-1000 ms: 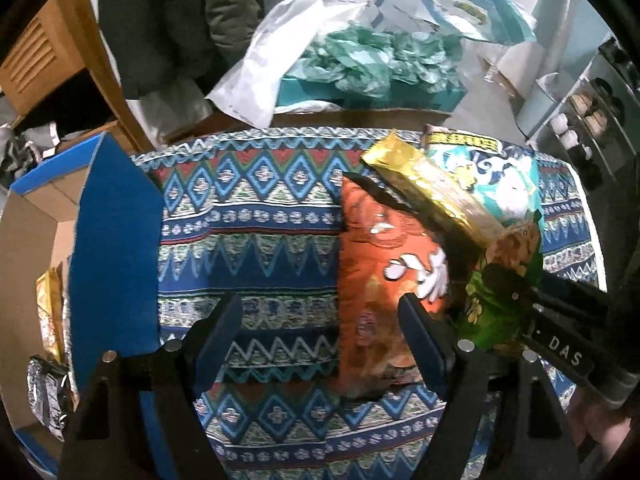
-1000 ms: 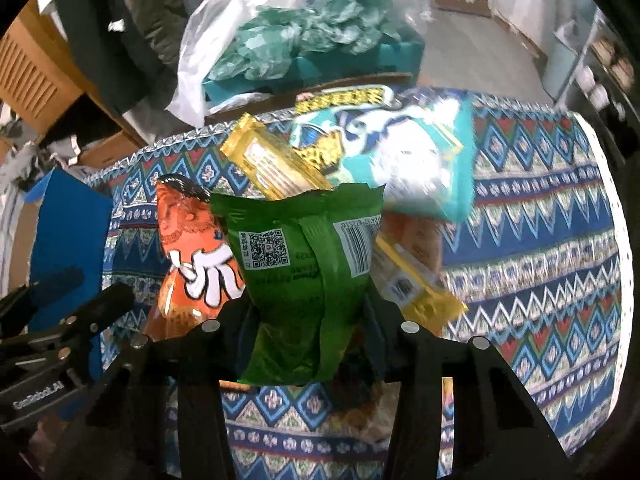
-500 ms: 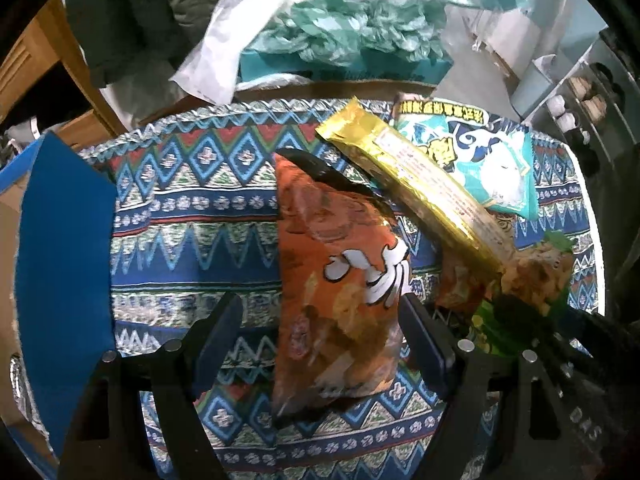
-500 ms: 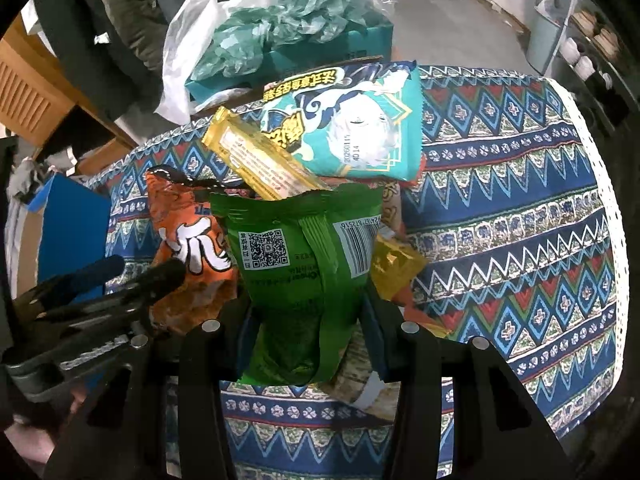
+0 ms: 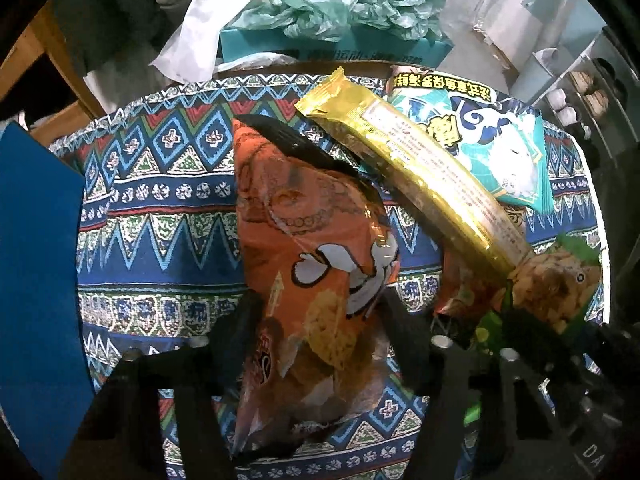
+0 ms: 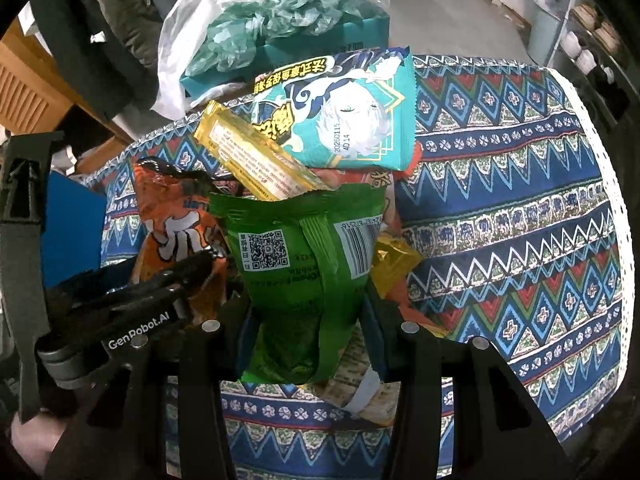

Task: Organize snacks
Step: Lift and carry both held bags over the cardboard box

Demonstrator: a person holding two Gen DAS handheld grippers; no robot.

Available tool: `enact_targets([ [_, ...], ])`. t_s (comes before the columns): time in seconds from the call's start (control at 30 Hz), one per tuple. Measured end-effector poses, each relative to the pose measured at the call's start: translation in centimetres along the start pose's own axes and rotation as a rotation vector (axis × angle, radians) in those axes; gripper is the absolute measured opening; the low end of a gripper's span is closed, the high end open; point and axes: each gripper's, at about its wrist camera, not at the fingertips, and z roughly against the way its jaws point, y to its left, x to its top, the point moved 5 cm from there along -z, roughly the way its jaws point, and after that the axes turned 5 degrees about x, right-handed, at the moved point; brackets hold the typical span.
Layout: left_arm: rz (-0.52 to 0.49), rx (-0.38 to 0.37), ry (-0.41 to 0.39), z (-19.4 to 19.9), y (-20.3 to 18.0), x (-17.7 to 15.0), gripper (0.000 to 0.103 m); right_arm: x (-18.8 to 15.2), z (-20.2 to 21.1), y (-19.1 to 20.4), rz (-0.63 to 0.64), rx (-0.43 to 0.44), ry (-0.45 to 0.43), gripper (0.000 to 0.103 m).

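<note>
An orange snack bag (image 5: pixel 316 264) lies on the patterned tablecloth (image 5: pixel 160 200), its near end between the fingers of my left gripper (image 5: pixel 320 328), which close against both its sides. The bag also shows in the right wrist view (image 6: pixel 176 224). My right gripper (image 6: pixel 308 316) is shut on a green snack bag (image 6: pixel 304 264) and holds it upright above the pile. That bag shows at the right in the left wrist view (image 5: pixel 560 280). A gold bar packet (image 5: pixel 412 168) and a teal packet (image 5: pixel 492 148) lie behind.
A blue cardboard box flap (image 5: pixel 36 280) stands at the left edge of the table. A teal box stuffed with green plastic bags (image 5: pixel 344 20) and a white bag sit beyond the table's far edge. The cloth's right part (image 6: pixel 520 208) carries no snacks.
My left gripper moved right and forward over the orange bag and its fingers narrowed onto it. The right gripper rose slightly with the green bag.
</note>
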Motion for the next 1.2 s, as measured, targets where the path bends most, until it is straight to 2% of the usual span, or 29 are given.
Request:
enact_targets([
  [0.1,-0.019,0.015,-0.015,0.5,0.1,-0.1,0.050,0.1,0.0,0.2,0.006,-0.005,0.000,0.046],
  [0.23,-0.012,0.018,-0.034,1.4,1.0,-0.4,0.047,0.2,0.4,0.9,0.035,-0.017,-0.013,0.046],
  [0.43,0.007,0.003,-0.071,3.9,2.5,-0.8,0.047,0.1,1.3,2.3,0.087,-0.025,-0.032,0.045],
  [0.77,0.014,0.026,-0.166,8.9,5.0,-1.1,0.047,0.1,3.4,5.1,0.149,-0.035,-0.072,0.045],
  [1.2,0.050,0.022,-0.222,14.3,9.0,-2.5,0.047,-0.1,6.3,8.7,0.217,-0.008,-0.107,0.045],
])
